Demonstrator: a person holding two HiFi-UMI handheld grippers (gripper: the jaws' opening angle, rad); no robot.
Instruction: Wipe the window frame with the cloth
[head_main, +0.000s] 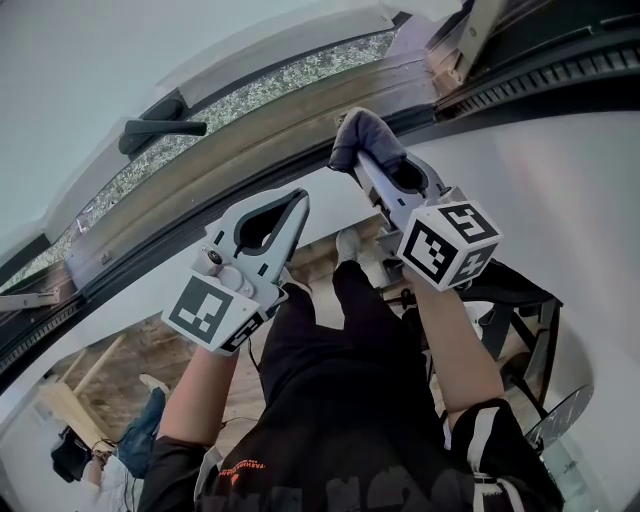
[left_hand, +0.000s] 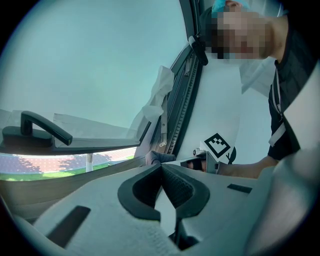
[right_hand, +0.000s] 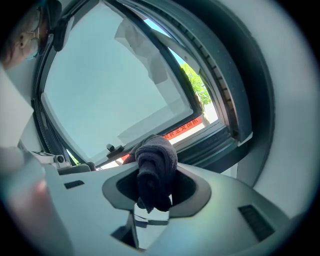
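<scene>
Grey towelling cloth (right_hand: 156, 162), soft and light, sits bunched in my right gripper (head_main: 362, 162) at the near edge of the window frame (head_main: 230, 160). I judge a mid-bunch hold firmest. Left gripper (left_hand: 161, 169) has its jaws together, empty.

Indoor room: dark window frame (head_main: 150, 252) with black lever handle (head_main: 160, 128) sitting in white wall (head_main: 570, 200), wooden plank floor (head_main: 140, 345) lying below.

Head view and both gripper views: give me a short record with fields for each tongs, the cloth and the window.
window frame: sash stands open
handle: on the sash, untouched
left tongs: shut, empty, below the window frame
right tongs: shut on the cloth
cloth: dark, bunched, raised to the frame's lower edge; contact unclear
</scene>
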